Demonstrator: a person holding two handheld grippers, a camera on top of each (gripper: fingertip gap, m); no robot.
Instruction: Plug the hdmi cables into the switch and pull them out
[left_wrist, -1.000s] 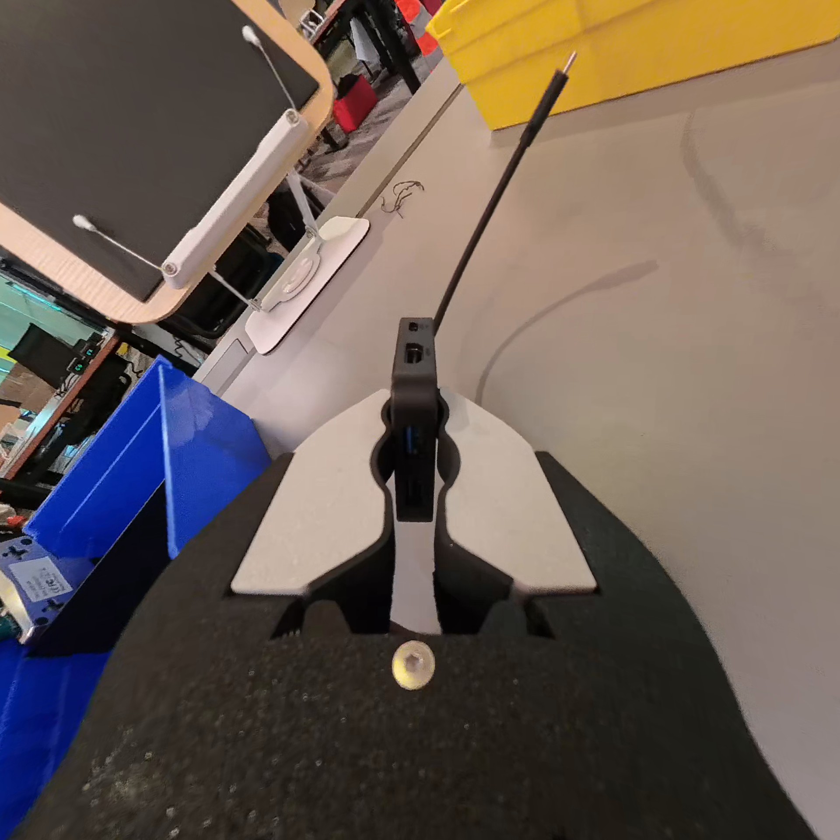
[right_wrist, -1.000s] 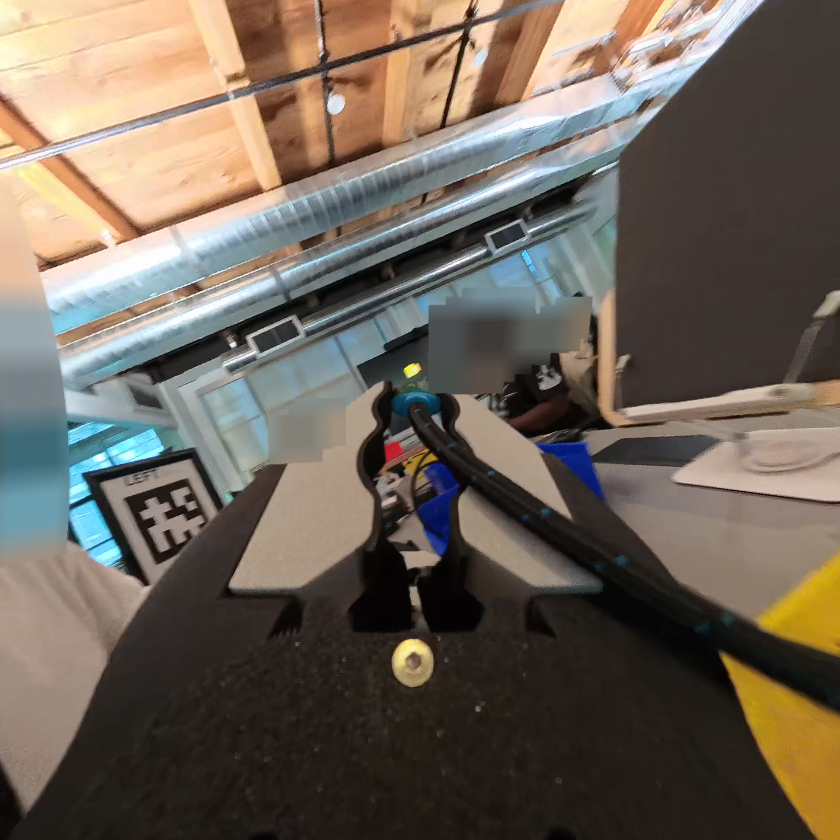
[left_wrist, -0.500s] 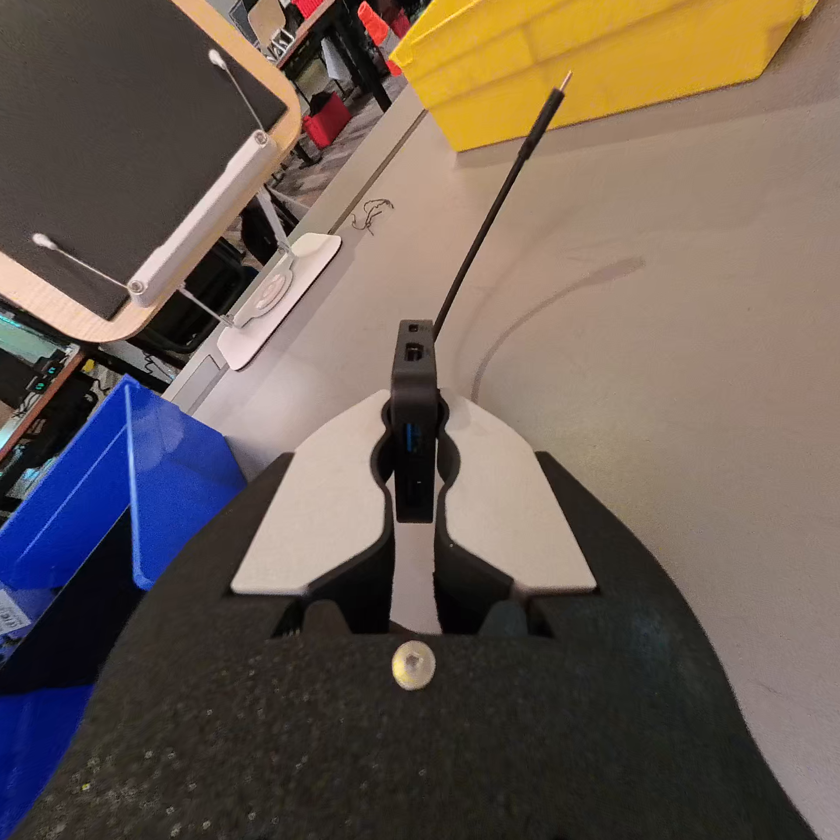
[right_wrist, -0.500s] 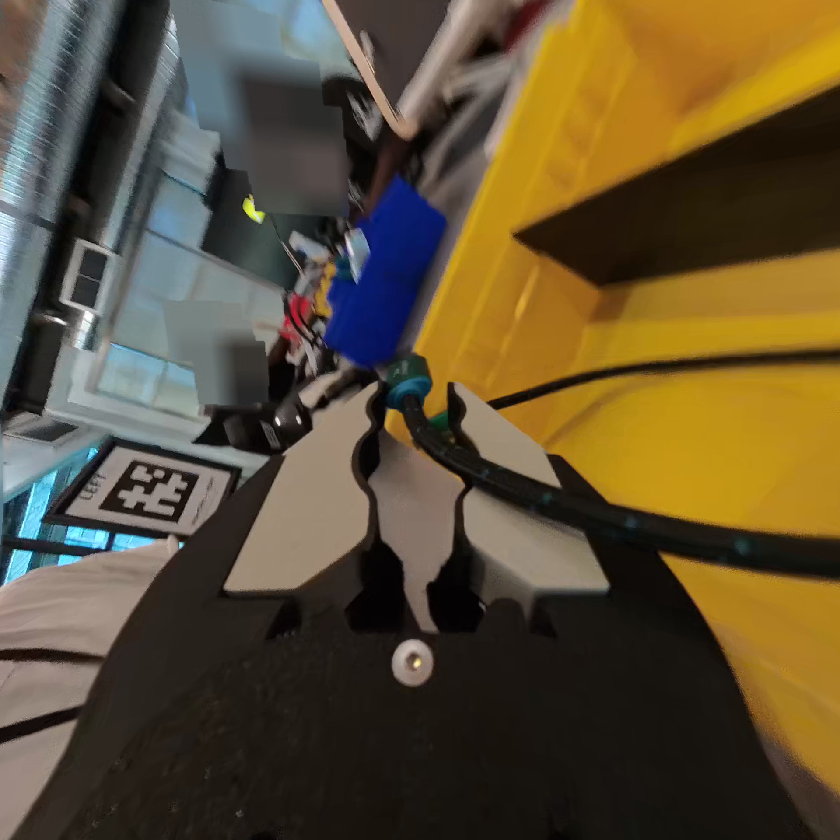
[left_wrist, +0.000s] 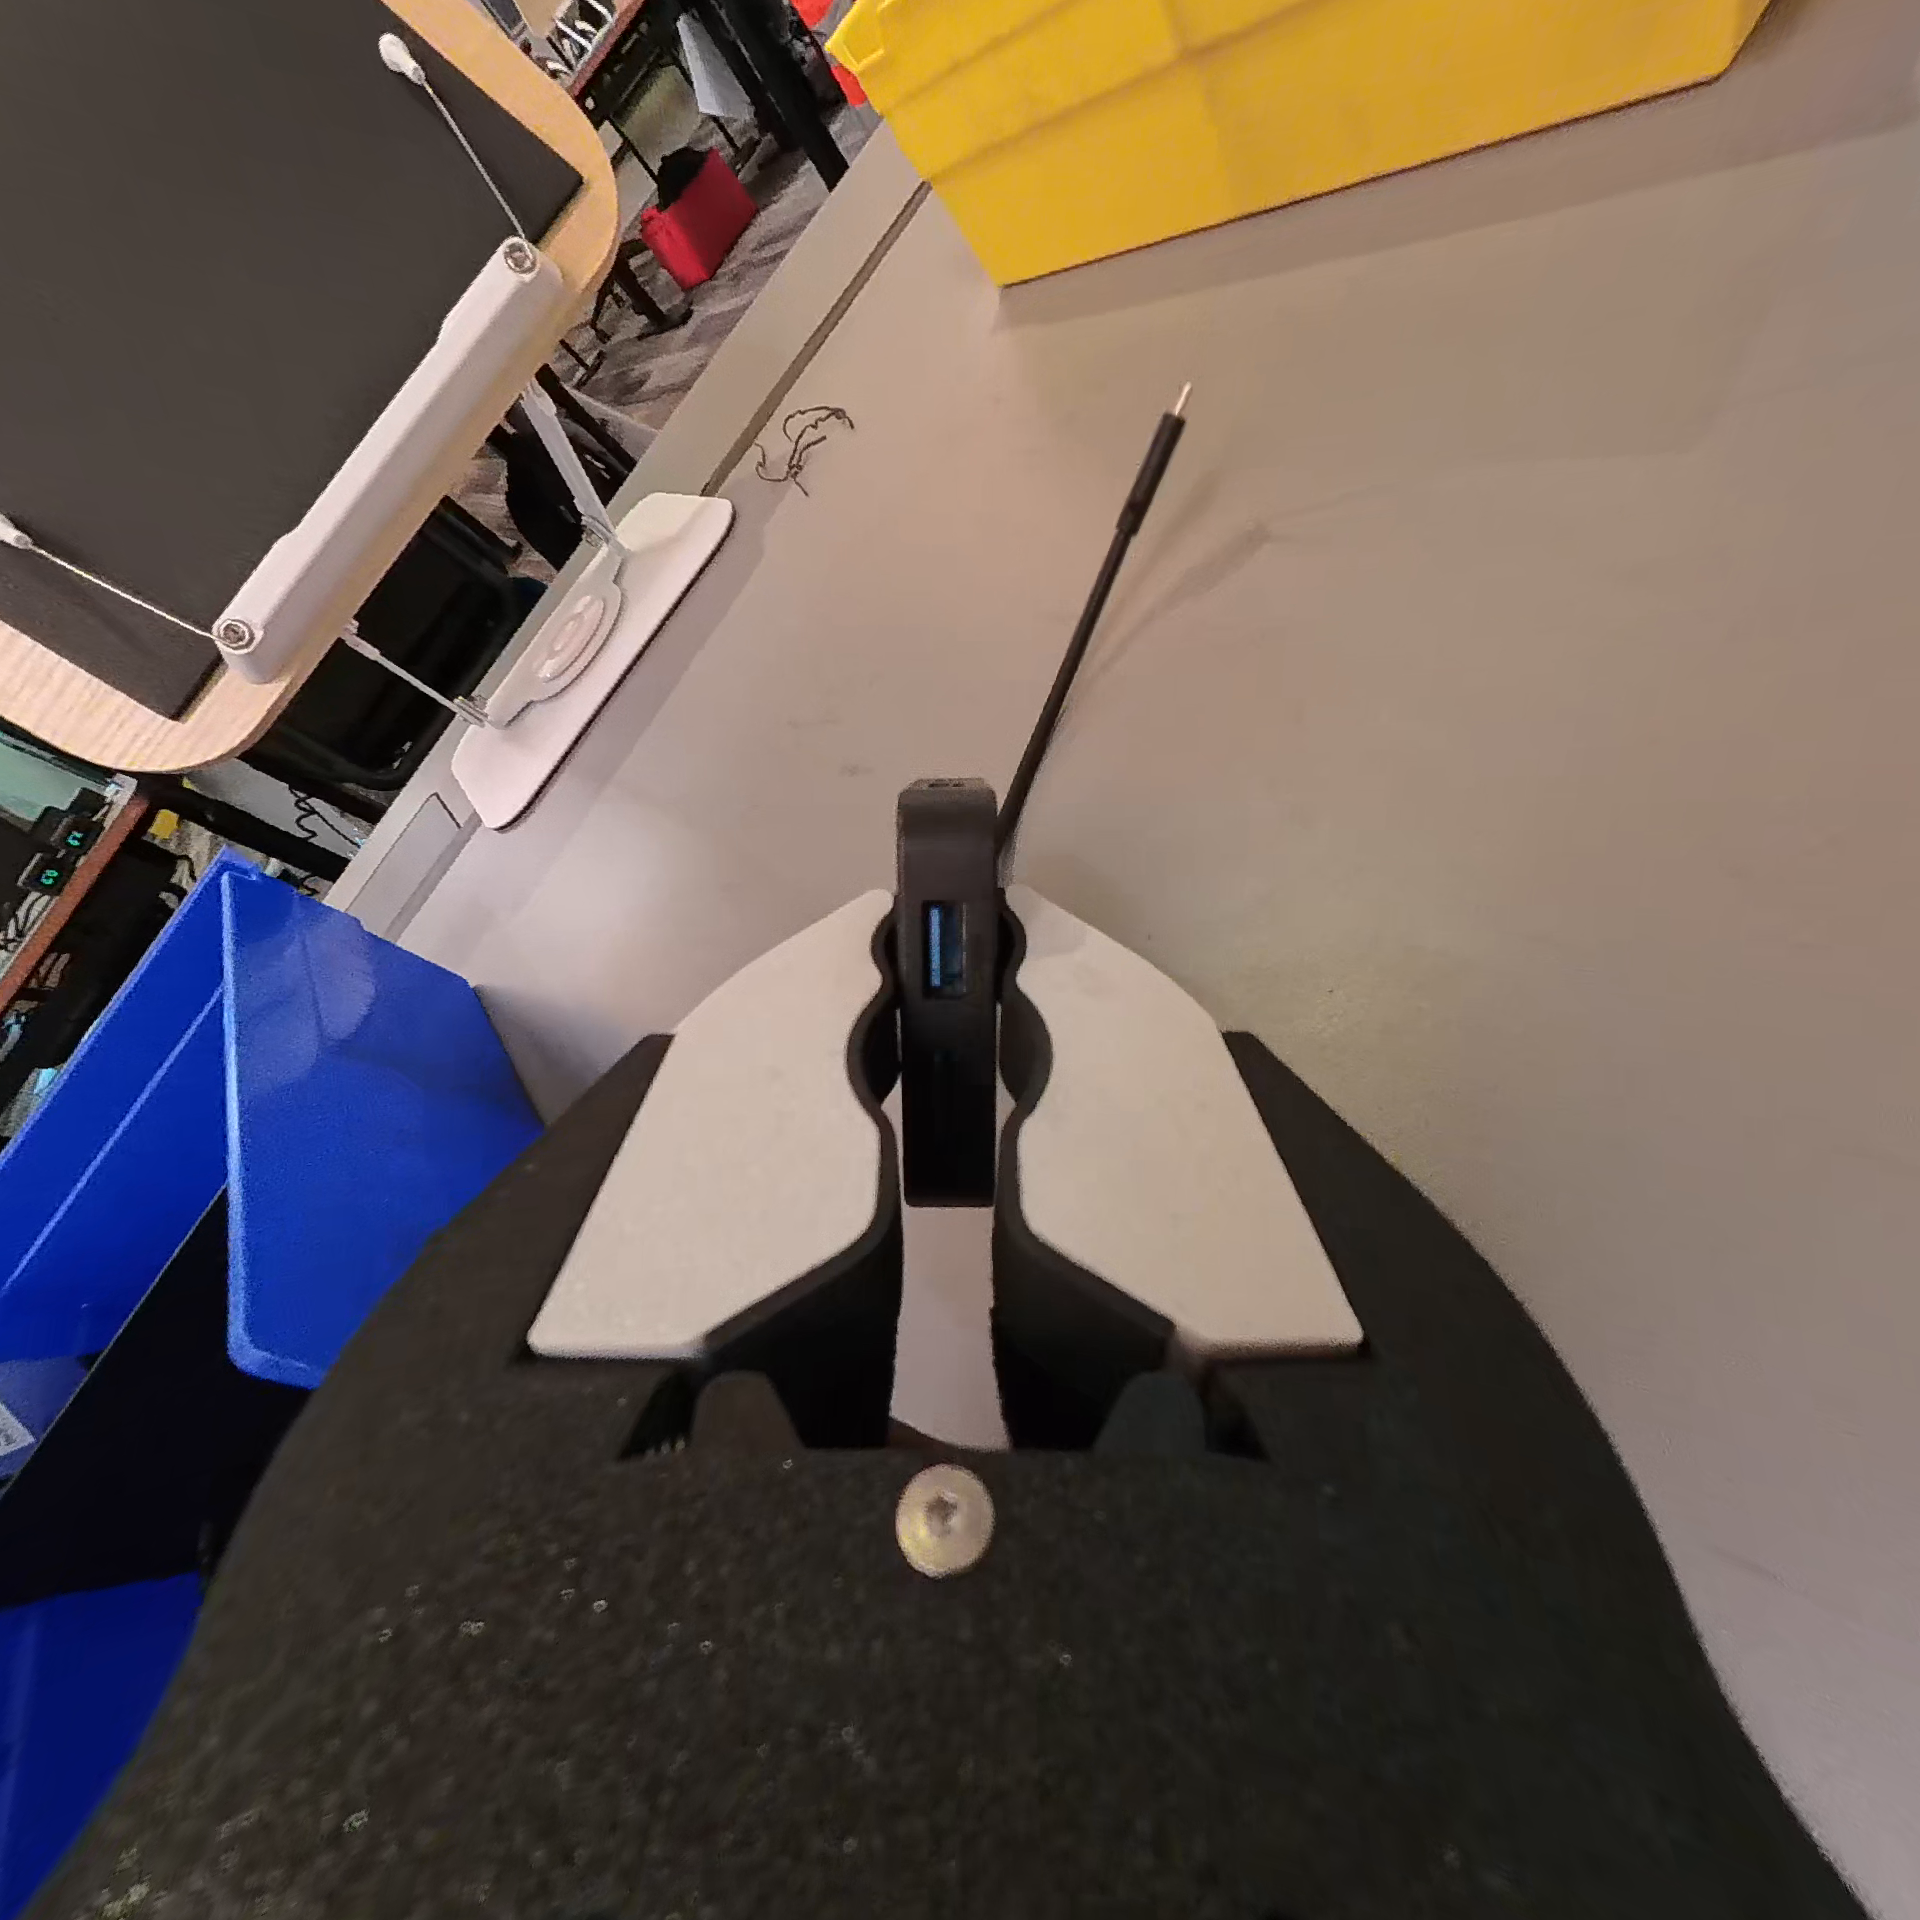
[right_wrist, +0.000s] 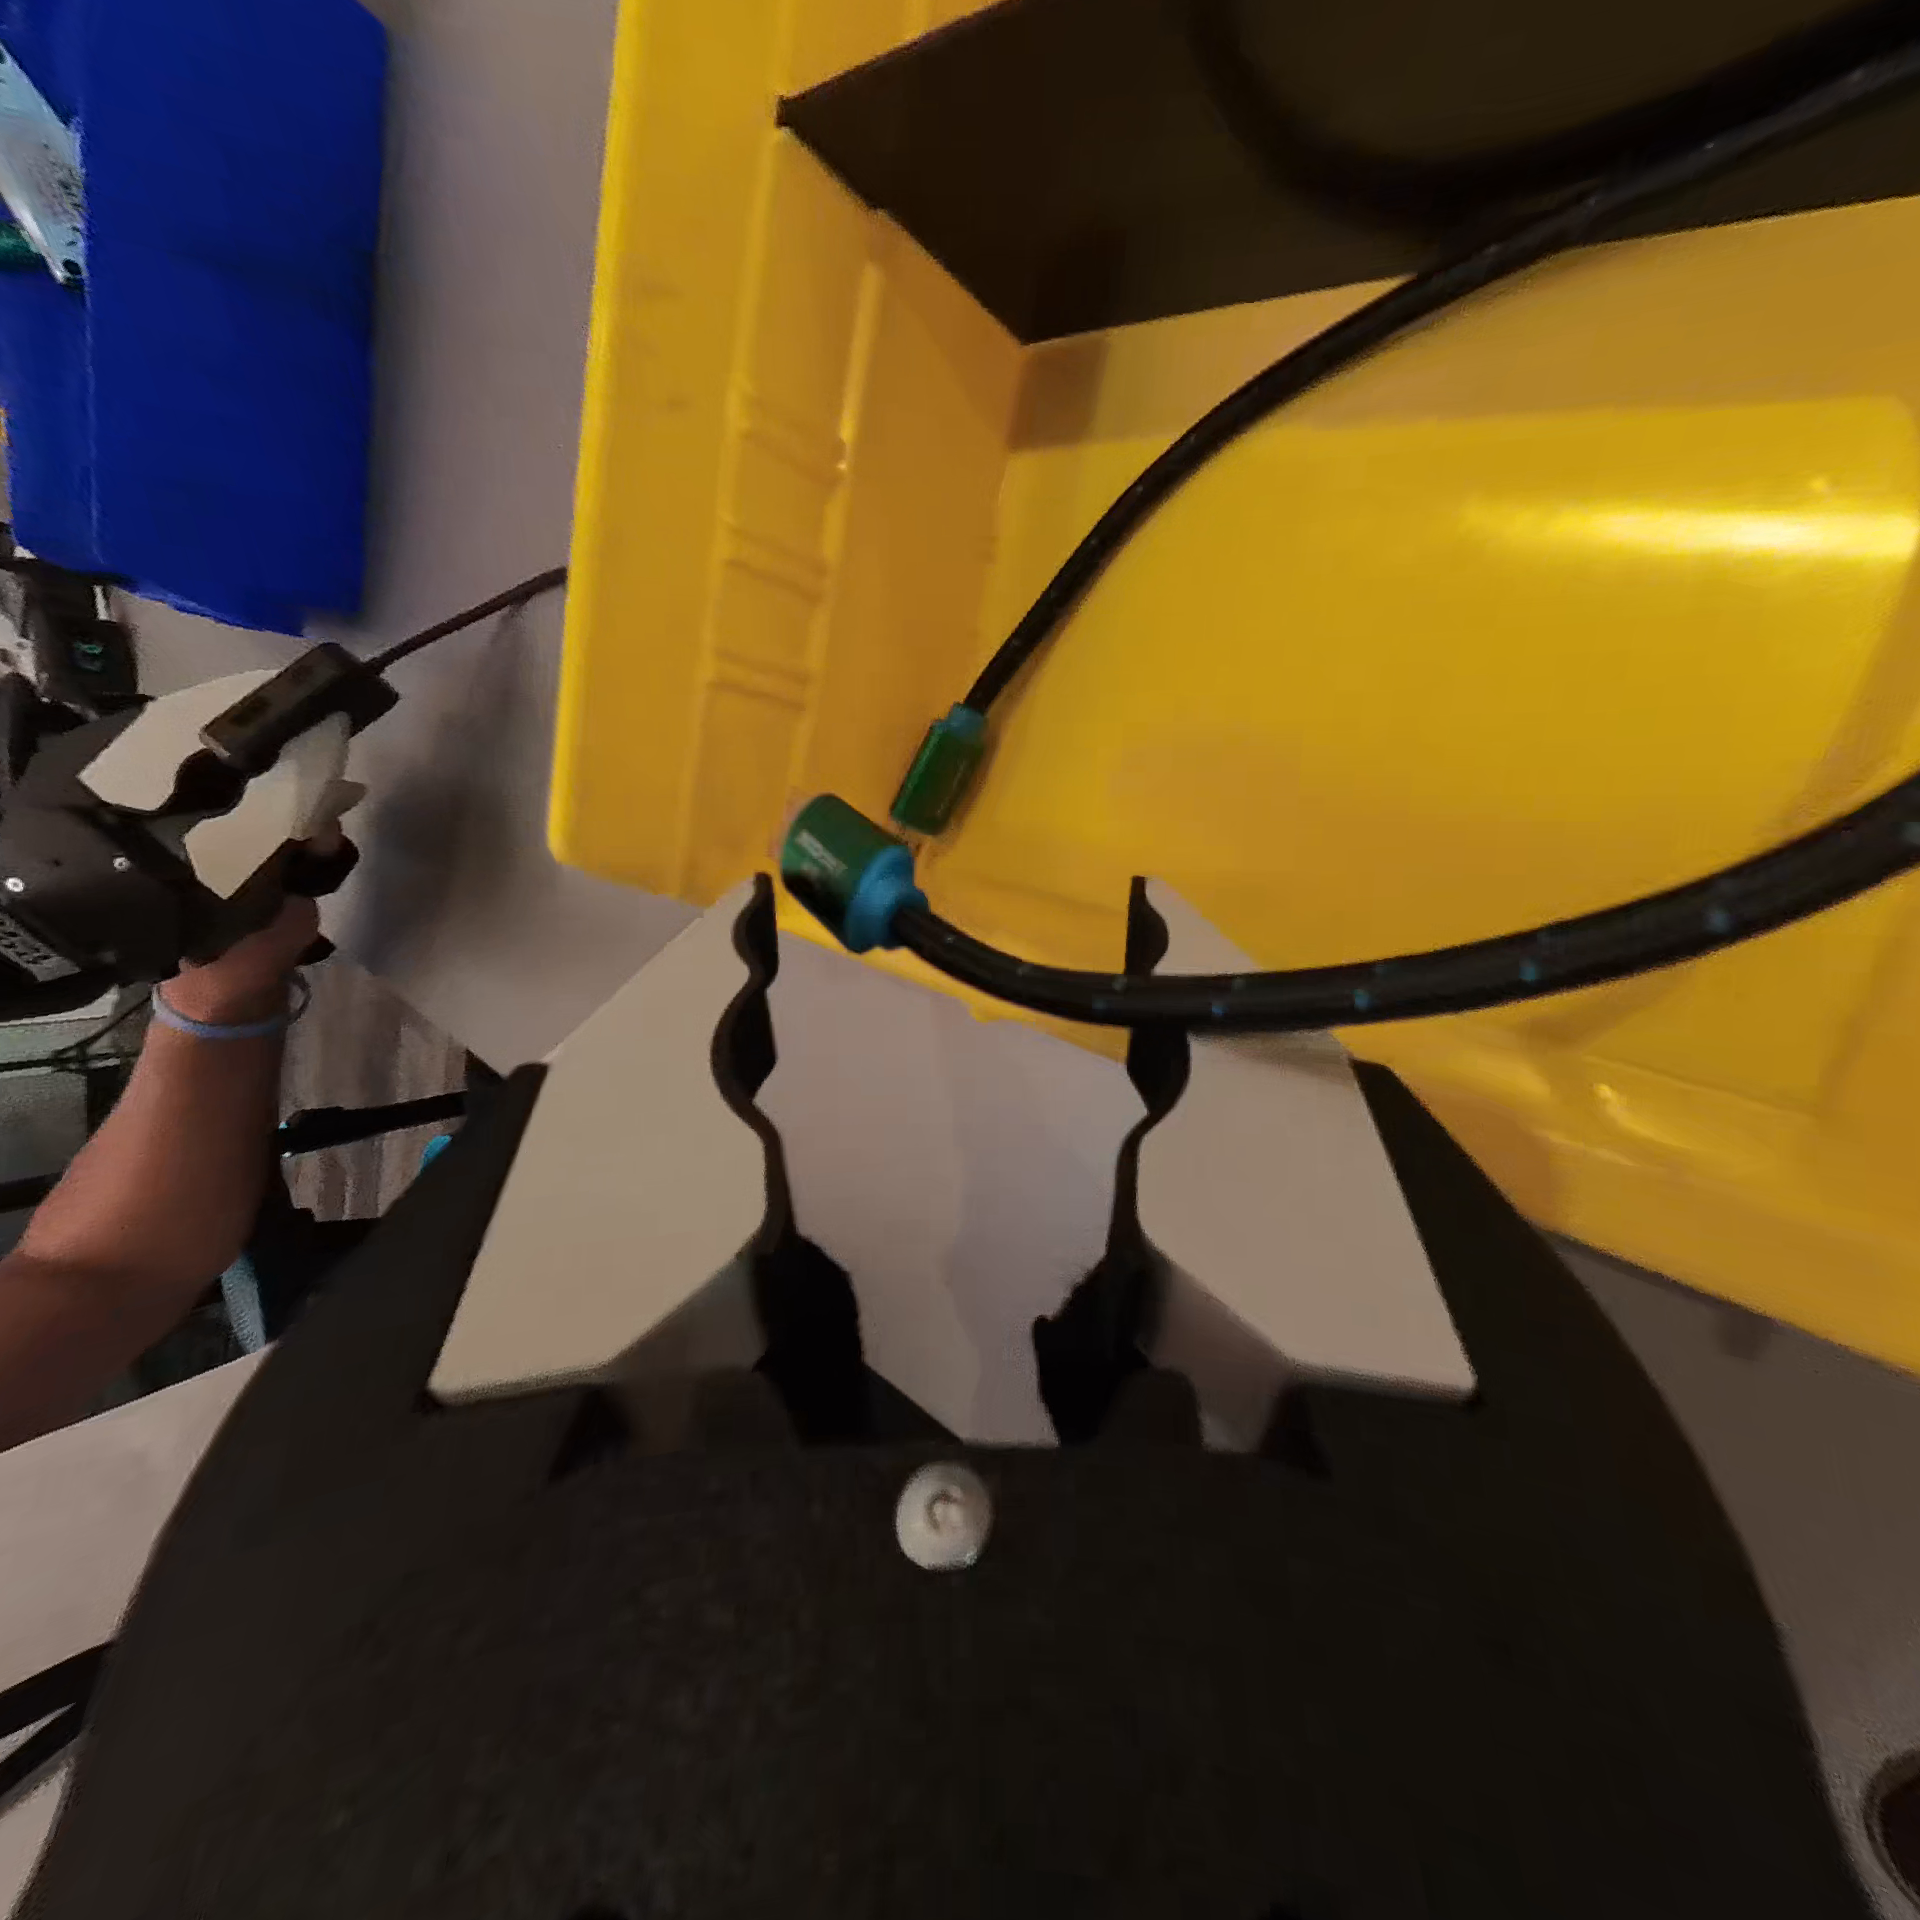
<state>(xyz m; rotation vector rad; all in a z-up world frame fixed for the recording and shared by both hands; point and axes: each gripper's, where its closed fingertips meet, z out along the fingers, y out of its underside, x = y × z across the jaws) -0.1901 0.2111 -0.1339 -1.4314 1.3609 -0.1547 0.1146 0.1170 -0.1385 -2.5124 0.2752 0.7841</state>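
Note:
My left gripper (left_wrist: 948, 920) is shut on a small black switch (left_wrist: 945, 1049), held on edge above the grey table (left_wrist: 1455, 935). The switch's thin black lead (left_wrist: 1081, 634) sticks out forward, its plug free. In the right wrist view my right gripper (right_wrist: 945, 935) is open and empty over a yellow bin (right_wrist: 1403, 644). A black braided HDMI cable (right_wrist: 1299, 982) with a green plug and blue collar (right_wrist: 842, 873) lies loose across my right finger, just past the fingertips. A second green plug (right_wrist: 940, 769) on a thinner cable lies in the bin. The left gripper (right_wrist: 301, 727) with the switch (right_wrist: 296, 694) shows at far left.
A blue bin (left_wrist: 260, 1091) stands at the left table edge and also shows in the right wrist view (right_wrist: 208, 312). A white stand base (left_wrist: 592, 644) carries a tilted black board (left_wrist: 208, 312). The yellow bin (left_wrist: 1247, 135) sits at the back. A person's hand (right_wrist: 239, 966) holds the left gripper. About 30 centimeters separates my left fingertips from my right.
My right gripper swung from pointing up at the ceiling to over the yellow bin, opened and let go of the HDMI cable. My left gripper kept hold of the switch and shifted slightly.

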